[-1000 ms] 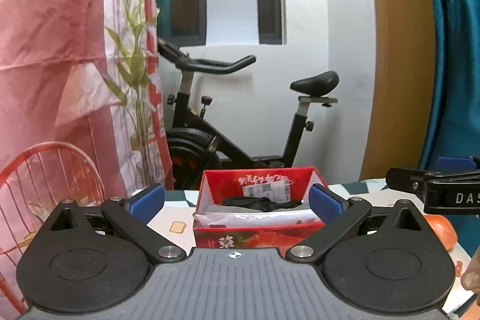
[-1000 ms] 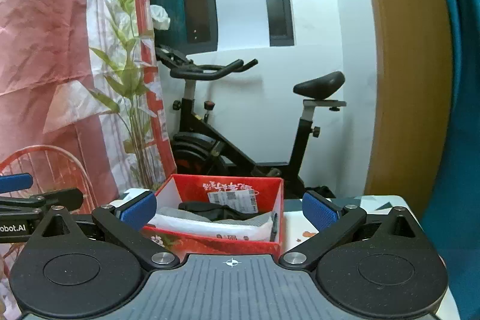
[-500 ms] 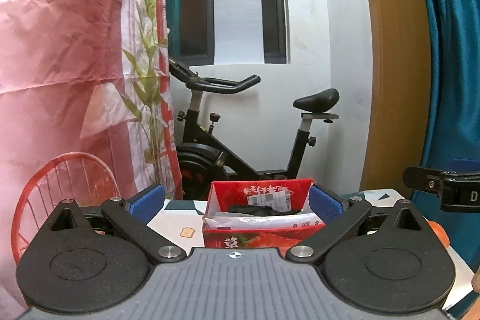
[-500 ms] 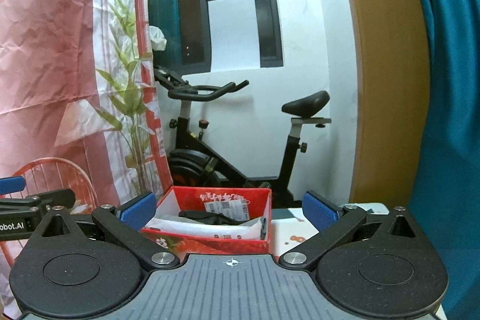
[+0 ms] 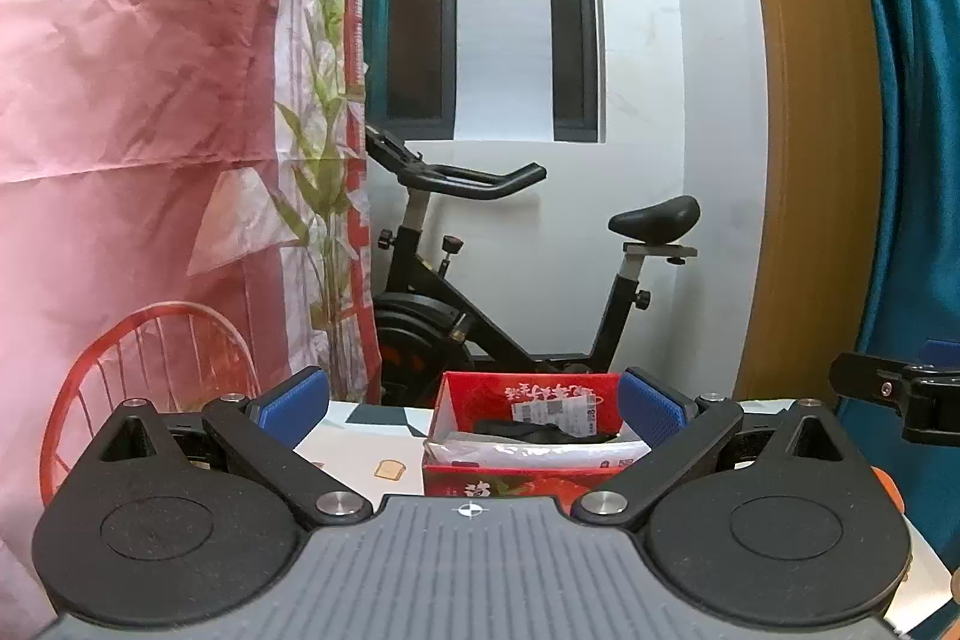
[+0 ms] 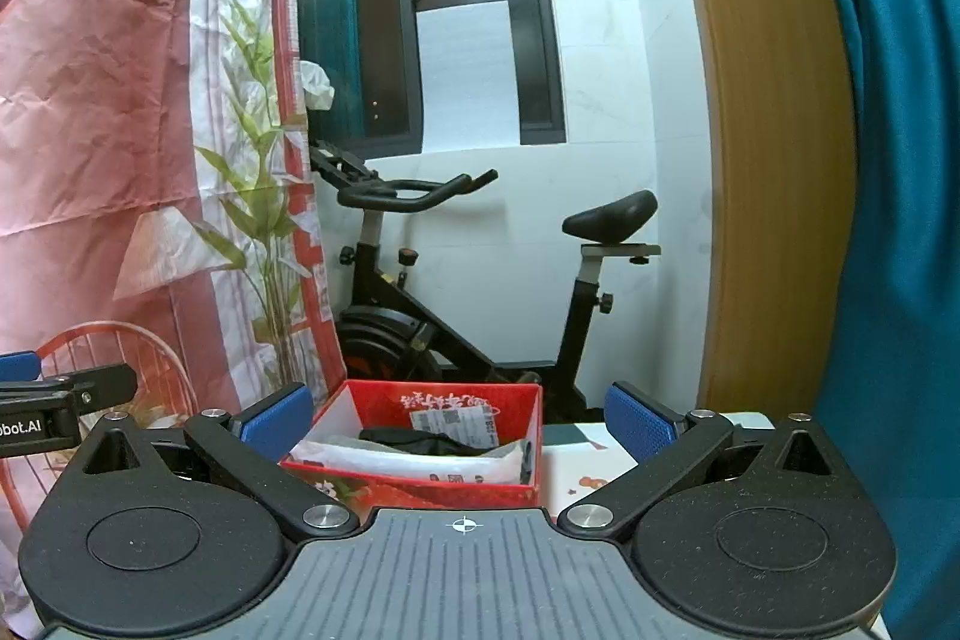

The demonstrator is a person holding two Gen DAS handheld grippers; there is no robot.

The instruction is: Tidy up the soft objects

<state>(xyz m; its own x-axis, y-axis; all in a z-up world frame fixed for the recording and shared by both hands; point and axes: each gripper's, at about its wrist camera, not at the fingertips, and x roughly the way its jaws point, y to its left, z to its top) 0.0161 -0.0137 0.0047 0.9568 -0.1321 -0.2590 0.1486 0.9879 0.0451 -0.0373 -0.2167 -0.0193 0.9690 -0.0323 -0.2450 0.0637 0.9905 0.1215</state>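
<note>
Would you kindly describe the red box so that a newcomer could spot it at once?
Find the black exercise bike against the white wall. On the table just in front of it stands the red box, open-topped, strawberries printed on its side, with white packets and something black inside. Nothing else there is a red carton.

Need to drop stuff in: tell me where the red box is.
The red box sits on the table, centre of both wrist views, in front of the exercise bike.
</note>
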